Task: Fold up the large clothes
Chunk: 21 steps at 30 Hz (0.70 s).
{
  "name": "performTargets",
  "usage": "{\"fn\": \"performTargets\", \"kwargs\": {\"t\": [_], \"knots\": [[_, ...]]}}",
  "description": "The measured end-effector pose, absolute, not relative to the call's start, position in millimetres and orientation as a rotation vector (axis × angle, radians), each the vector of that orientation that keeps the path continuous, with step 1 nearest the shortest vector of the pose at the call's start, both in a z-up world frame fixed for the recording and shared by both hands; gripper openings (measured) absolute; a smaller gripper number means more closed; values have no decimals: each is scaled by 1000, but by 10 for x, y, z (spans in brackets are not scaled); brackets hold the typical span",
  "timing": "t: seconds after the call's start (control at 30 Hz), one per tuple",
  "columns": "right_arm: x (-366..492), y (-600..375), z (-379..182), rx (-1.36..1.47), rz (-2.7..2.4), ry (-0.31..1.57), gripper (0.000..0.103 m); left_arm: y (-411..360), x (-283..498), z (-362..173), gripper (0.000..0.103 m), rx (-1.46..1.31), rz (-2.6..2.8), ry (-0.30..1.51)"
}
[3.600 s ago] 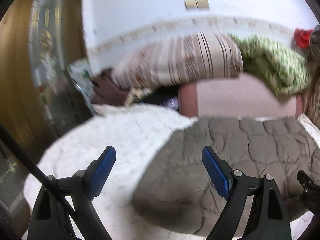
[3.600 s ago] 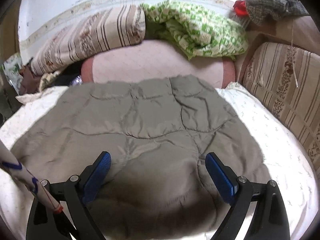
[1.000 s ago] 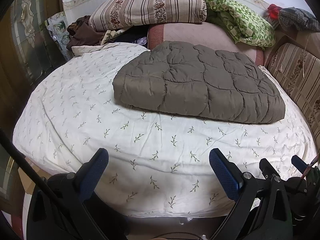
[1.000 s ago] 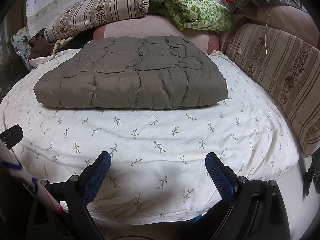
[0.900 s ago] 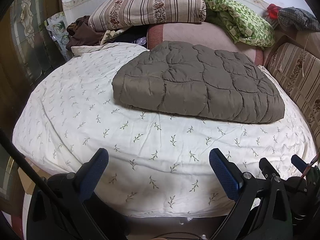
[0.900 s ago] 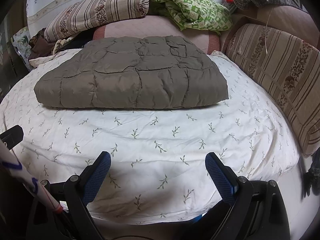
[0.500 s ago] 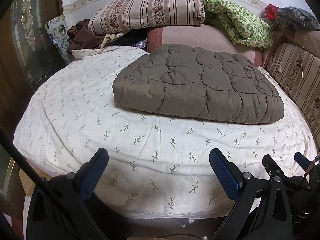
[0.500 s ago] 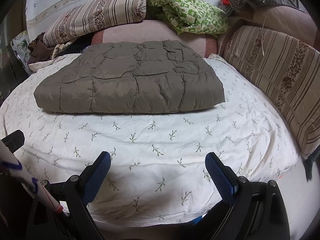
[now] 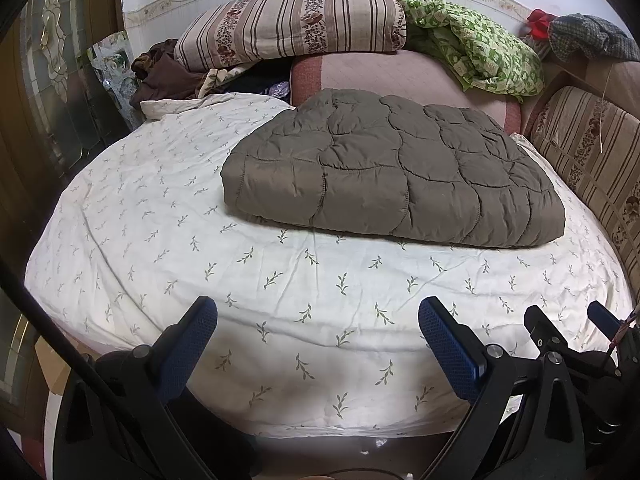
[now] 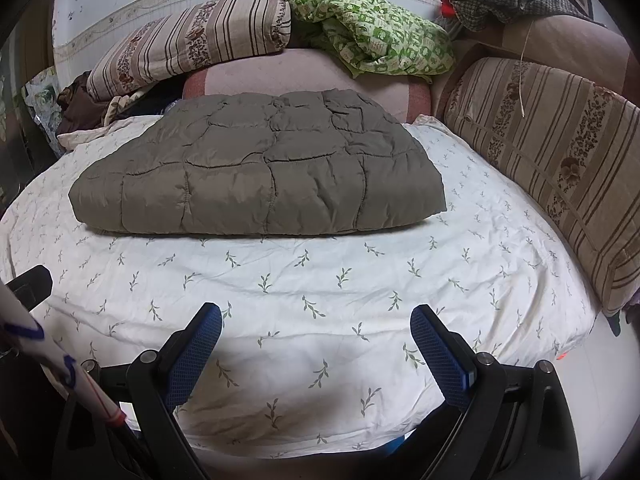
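Observation:
A grey-brown quilted garment lies folded into a thick rectangle on the far half of the bed; it also shows in the right wrist view. My left gripper is open and empty, held back over the bed's near edge, well short of the garment. My right gripper is open and empty too, also over the near edge. The right gripper's black frame shows at the lower right of the left wrist view.
The bed has a white sheet with a leaf print. A striped pillow, a green patterned cloth and a pink cushion lie at the head. A striped bolster runs along the right side. A dark door stands left.
Both grippers were over the garment 3.6 s ago and have pulled back to the bed's near edge. In the last second they only drifted slightly. The garment has not moved.

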State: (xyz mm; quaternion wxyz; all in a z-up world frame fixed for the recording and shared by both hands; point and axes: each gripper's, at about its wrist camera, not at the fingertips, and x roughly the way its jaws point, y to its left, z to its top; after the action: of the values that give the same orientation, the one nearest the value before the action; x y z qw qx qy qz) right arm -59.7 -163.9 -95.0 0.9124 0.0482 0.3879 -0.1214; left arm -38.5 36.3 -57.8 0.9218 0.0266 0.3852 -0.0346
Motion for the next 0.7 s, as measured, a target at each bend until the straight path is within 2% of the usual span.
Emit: {"fn": "performTargets", "kwargs": {"t": [0.7], "knots": [[-594, -1637, -988, 99, -247, 798, 98, 362, -360, -630, 100, 52, -75, 807]]}}
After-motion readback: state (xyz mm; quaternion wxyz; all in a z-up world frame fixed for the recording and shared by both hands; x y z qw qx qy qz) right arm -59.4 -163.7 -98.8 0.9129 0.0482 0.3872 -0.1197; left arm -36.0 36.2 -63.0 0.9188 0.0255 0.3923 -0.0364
